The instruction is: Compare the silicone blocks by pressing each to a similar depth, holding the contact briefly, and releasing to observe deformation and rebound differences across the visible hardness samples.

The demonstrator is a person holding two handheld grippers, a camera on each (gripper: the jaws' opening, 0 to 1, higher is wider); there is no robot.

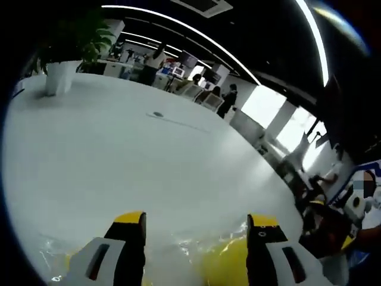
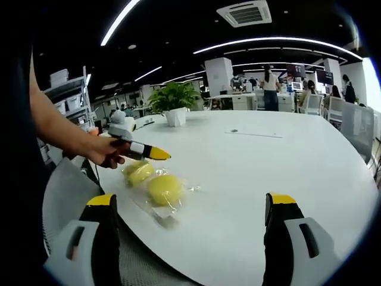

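Two round yellow silicone blocks lie side by side in clear plastic wrap near the table's edge, one [image 2: 138, 171] close to a hand, the other [image 2: 165, 189] nearer me. A person's hand holds my left gripper [image 2: 159, 155] just above the farther block, its yellow tips pointing over the table. In the left gripper view that gripper [image 1: 196, 229] is open, and a yellow block [image 1: 229, 262] in crinkled plastic sits low between its jaws. My right gripper [image 2: 193, 211] is open and holds nothing, a short way back from the blocks.
The white table [image 2: 268, 161] stretches far ahead. A potted plant [image 2: 174, 101] stands at its far side, and a small dark object with a thin line [image 2: 233, 131] lies mid-table. A mesh chair back [image 2: 71, 190] is at the near edge. People and desks fill the office behind.
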